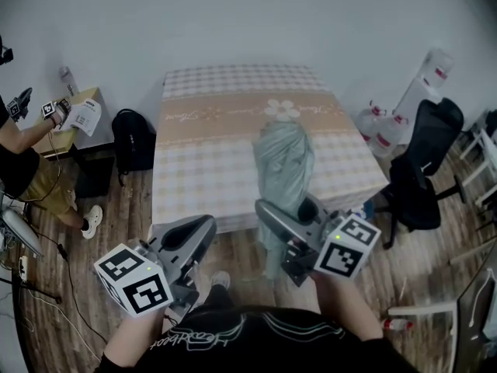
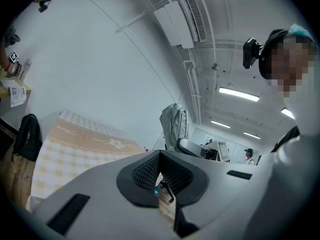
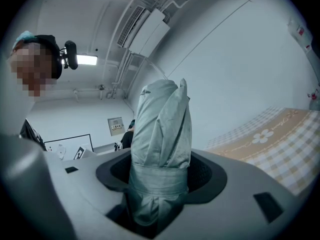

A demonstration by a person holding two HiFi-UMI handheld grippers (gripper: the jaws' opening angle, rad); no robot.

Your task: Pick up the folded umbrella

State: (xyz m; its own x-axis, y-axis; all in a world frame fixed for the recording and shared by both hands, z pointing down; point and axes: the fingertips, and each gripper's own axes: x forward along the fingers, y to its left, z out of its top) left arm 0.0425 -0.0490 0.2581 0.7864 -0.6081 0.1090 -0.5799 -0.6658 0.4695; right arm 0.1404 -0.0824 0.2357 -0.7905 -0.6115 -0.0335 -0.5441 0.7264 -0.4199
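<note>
The folded umbrella (image 1: 284, 160) is a pale grey-green bundle with a strap around its lower part. It stands upright above the near edge of the bed. My right gripper (image 1: 289, 213) is shut on its lower end. In the right gripper view the umbrella (image 3: 162, 129) rises from between the jaws, and the right gripper (image 3: 160, 179) clamps it at the strap. My left gripper (image 1: 200, 231) is at lower left, shut, with nothing in it. The left gripper view shows the left gripper (image 2: 161, 178) with its jaws together and the umbrella (image 2: 174, 125) beyond, off to the right.
A bed with a checked beige cover (image 1: 203, 158) fills the middle. A black backpack (image 1: 133, 140) leans at its left, and a black office chair (image 1: 423, 165) stands at its right. Water jugs (image 1: 380, 134) sit by the wall. Another person (image 1: 27, 173) stands far left.
</note>
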